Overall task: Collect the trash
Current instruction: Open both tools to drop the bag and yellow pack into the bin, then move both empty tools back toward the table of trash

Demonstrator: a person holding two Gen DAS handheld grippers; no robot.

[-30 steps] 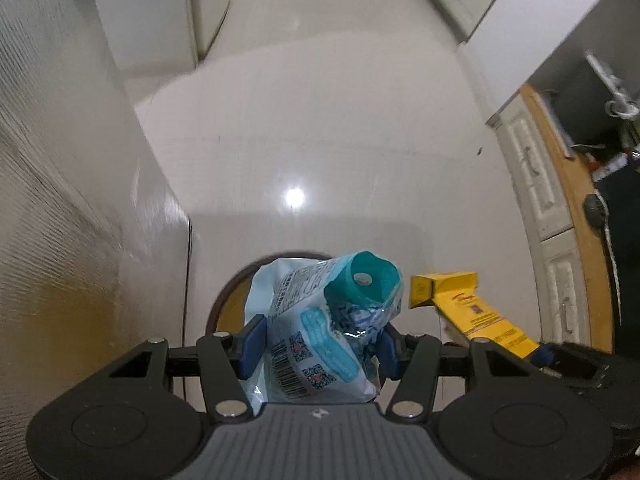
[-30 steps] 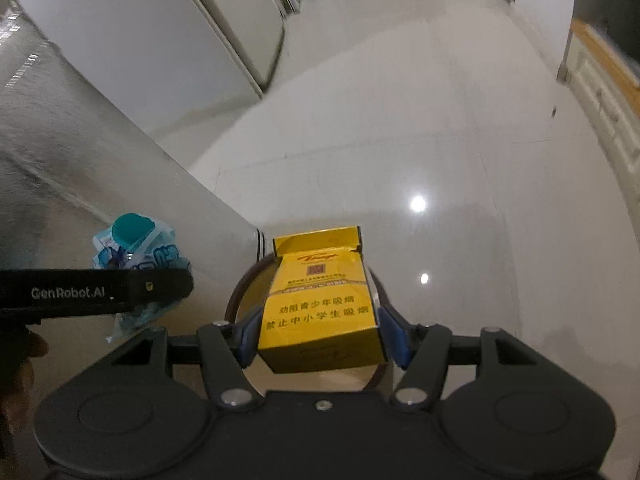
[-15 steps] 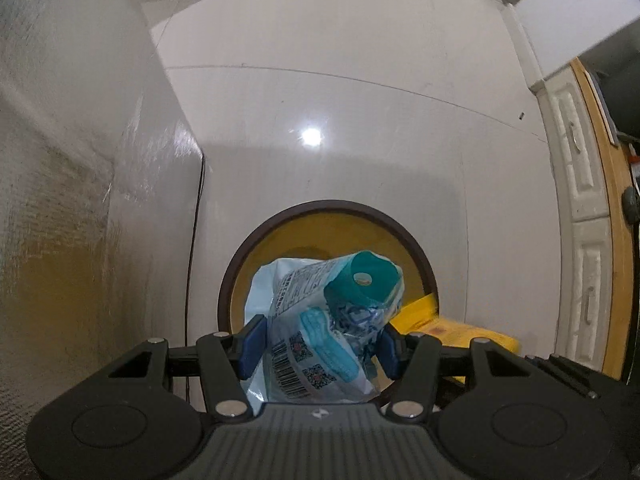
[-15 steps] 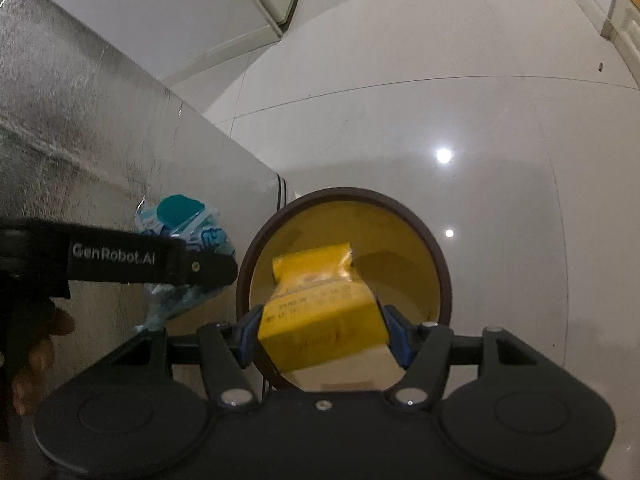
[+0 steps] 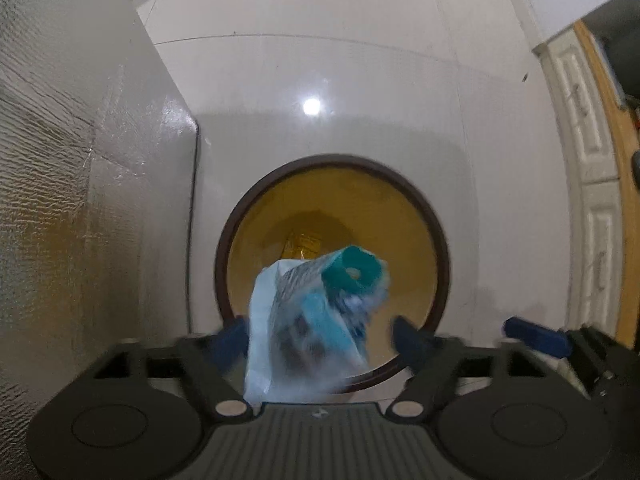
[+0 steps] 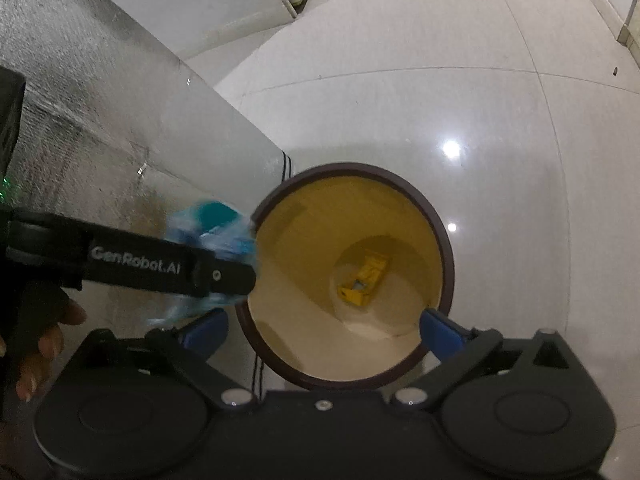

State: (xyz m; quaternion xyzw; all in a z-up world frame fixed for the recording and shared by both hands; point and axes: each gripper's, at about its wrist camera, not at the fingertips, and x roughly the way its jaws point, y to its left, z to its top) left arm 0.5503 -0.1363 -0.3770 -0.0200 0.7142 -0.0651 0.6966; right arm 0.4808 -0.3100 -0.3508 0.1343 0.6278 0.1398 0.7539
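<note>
A round bin (image 5: 442, 240) with a dark brown rim and yellow inside stands on the floor below both grippers. A yellow carton (image 6: 366, 278) lies at its bottom, also seen as the yellow carton (image 5: 304, 243). My right gripper (image 6: 324, 330) hangs over the bin's (image 6: 451, 264) near edge, its jaws opening wide with nothing between them. My left gripper (image 5: 322, 340) has its jaws opening too. The blue and teal wrapper (image 5: 308, 312) is blurred between them, clear of the right pad, over the bin mouth. From the right wrist view the wrapper (image 6: 216, 232) shows beside the left gripper (image 6: 224, 276).
A tall silver textured panel (image 5: 80, 160) stands against the bin's left side. A white cabinet (image 5: 588, 184) with a wooden top runs along the right. The floor (image 6: 440, 100) is glossy white tile. A person's hand (image 6: 40, 340) holds the left gripper.
Both grippers came down over the bin. The right jaws opened and the yellow carton dropped to the bin's bottom. The left jaws spread and the wrapper slipped loose.
</note>
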